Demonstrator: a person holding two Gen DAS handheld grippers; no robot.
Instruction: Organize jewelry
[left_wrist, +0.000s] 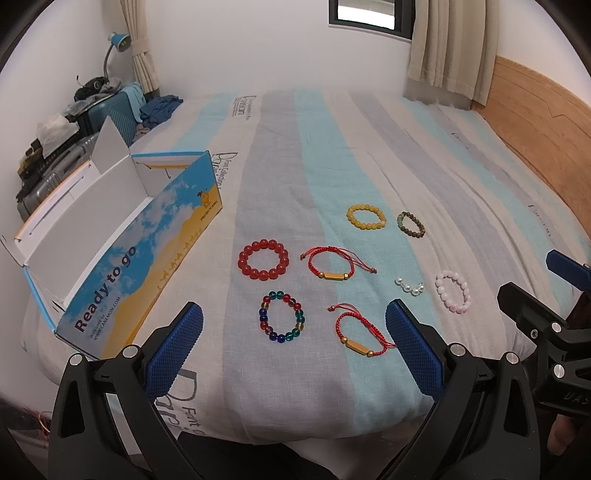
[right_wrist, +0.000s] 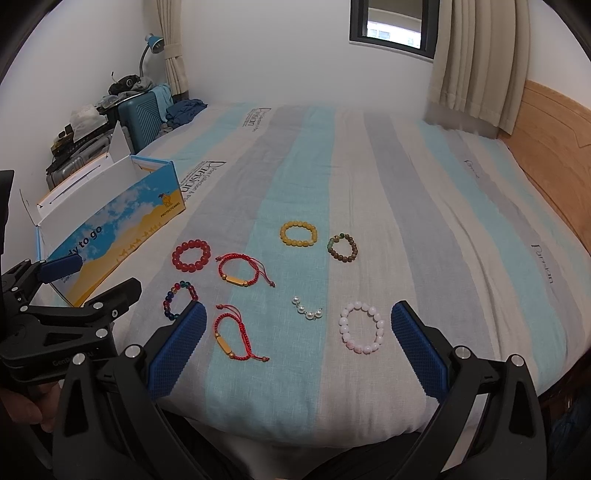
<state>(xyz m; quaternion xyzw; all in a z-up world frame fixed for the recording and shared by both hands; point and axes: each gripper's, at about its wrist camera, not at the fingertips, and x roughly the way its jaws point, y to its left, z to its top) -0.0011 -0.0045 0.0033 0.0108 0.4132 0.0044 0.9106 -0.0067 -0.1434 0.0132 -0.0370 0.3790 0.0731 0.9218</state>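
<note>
On the striped bedspread (left_wrist: 280, 192), going from the left, sits the open printed box (left_wrist: 122, 254), lid flaps up, nothing visible inside it from this angle. Just beside it lie the red bead bracelet (left_wrist: 263, 259) and, nearer the bed edge, the multicoloured bead bracelet (left_wrist: 282, 316). Next come two red cord bracelets, one farther (left_wrist: 331, 264) and one nearer (left_wrist: 360, 334), each with loose tails trailing off. Beyond them are the yellow bead bracelet (left_wrist: 366, 217) and the brown bead bracelet (left_wrist: 410, 224), then a short pearl strand (left_wrist: 409, 287) and the pink bead bracelet (left_wrist: 453, 291) at the far right.

Both tools hover off the near edge, holding nothing. The left gripper (left_wrist: 293, 347) has its jaws spread wide over the multicoloured piece; the right gripper (right_wrist: 295, 345) is just as wide, framing the nearer cord bracelet and the pink beads.

What worries me is the soft cover. Pads pressing down could pinch fabric along with beads, dragging neighbours out of place. Round beads look likely to roll or squirt out of a flat pinch. The cord tails could snag a fingertip (left_wrist: 173, 347) and pull the near bracelet off the edge. The pearl strand looks unclosed, so lifting it by one end might let it swing or slip free before it reaches the box.
</note>
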